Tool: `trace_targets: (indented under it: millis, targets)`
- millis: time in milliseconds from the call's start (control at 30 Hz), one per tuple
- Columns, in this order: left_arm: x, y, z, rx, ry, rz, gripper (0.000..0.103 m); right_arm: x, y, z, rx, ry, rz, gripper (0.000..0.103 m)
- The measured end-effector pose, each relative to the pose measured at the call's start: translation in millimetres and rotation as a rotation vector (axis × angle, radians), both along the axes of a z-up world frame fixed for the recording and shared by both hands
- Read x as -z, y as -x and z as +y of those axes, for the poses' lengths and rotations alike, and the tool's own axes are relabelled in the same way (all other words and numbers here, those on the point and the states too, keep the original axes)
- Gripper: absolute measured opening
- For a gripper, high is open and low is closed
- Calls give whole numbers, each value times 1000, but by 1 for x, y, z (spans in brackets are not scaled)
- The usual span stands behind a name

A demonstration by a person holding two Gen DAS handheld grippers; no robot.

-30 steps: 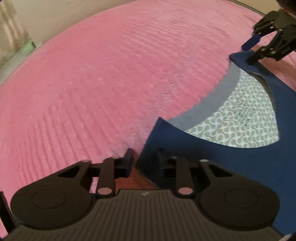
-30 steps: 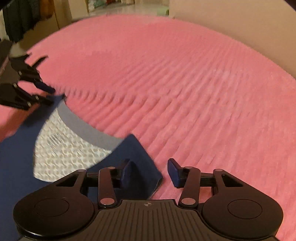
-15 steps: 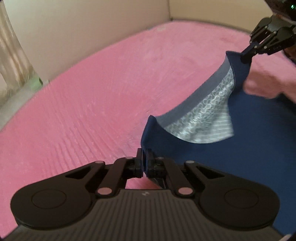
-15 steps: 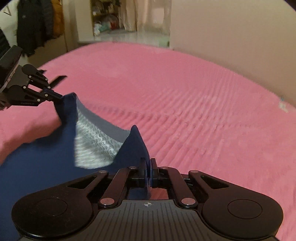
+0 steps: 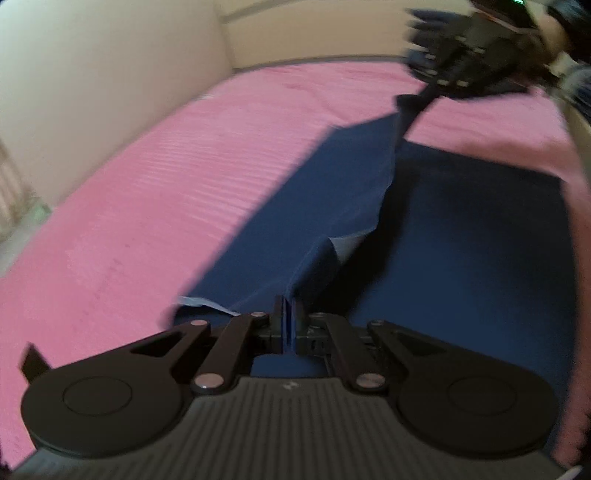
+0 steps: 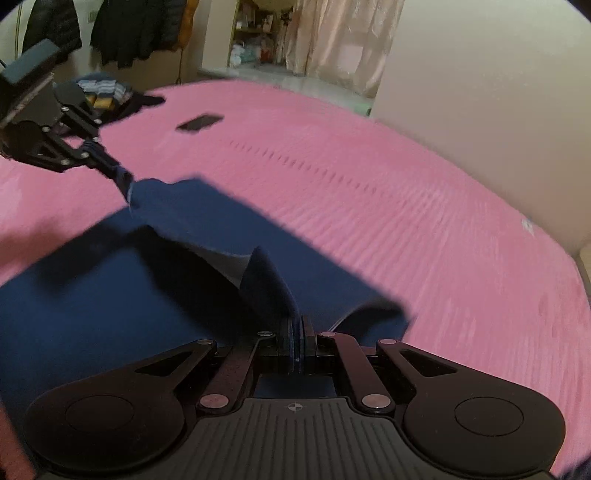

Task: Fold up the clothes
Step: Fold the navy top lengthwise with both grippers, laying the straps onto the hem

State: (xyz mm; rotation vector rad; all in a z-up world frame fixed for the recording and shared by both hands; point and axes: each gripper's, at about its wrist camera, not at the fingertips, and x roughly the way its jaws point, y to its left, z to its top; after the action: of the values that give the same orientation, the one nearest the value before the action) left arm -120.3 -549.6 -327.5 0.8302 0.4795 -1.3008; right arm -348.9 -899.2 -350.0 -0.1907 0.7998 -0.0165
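A navy blue garment (image 5: 461, 236) lies on the pink bed cover (image 5: 129, 221), its collar end lifted and carried over the rest of the cloth. My left gripper (image 5: 285, 321) is shut on one shoulder corner of it. My right gripper (image 6: 296, 343) is shut on the other shoulder corner of the navy garment (image 6: 92, 295). Each gripper also shows in the other's view, the right gripper (image 5: 417, 101) at the top right and the left gripper (image 6: 118, 173) at the upper left, with the cloth edge stretched between them. Both views are blurred by motion.
The pink bed cover (image 6: 443, 229) runs up against beige walls. A dark flat phone-like object (image 6: 200, 122) lies on the bed, and a small pile of striped and dark clothes (image 6: 107, 92) sits further back. Jackets hang on the far wall (image 6: 122, 29).
Both grippers closed on the garment's shoulder corners, lifted them off the bed and swept them back over the garment's body. The patterned inner collar lining is now almost hidden.
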Motion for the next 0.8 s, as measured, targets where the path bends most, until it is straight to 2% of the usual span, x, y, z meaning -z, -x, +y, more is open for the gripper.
trace_targets:
  millis: [67, 200, 333, 433, 567, 633, 800]
  targets:
    - [17, 33, 18, 41, -20, 12, 0, 20, 25, 23, 9, 12, 14, 1]
    - [52, 82, 44, 92, -27, -29, 0, 59, 67, 61, -2, 61, -11, 1]
    - [71, 113, 64, 90, 26, -86, 0, 90, 103, 75, 45, 86, -89, 1]
    - [76, 131, 80, 103, 66, -135, 0, 98, 122, 91, 67, 116, -150, 0]
    - [70, 156, 107, 121, 123, -206, 0, 94, 153, 122, 56, 201, -208, 1]
    - [68, 171, 121, 119, 137, -230, 0, 94, 165, 138, 45, 230, -204, 0]
    - [70, 206, 135, 125, 103, -265, 0, 107, 181, 160, 40, 246, -143, 0]
